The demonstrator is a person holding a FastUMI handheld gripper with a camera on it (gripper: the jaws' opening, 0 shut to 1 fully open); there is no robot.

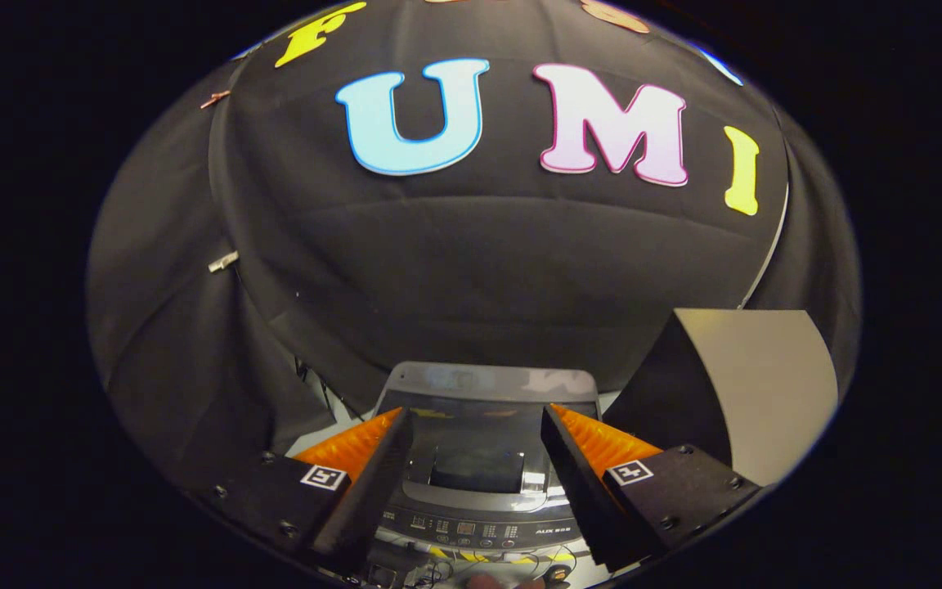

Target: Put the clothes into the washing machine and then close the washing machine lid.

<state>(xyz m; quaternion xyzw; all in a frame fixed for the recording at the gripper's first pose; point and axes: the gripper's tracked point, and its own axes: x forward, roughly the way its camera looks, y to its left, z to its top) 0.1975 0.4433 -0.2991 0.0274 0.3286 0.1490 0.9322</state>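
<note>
The gripper (pixel 477 421) hangs above the washing machine (pixel 479 491) with its fingers spread apart and nothing between them. The machine sits below and just ahead of the fingertips, its lid (pixel 491 383) raised upright at the back edge and its control panel (pixel 479 528) nearest the gripper. A tilted grey board (pixel 765 376) stands just beside the machine's right side.
</note>
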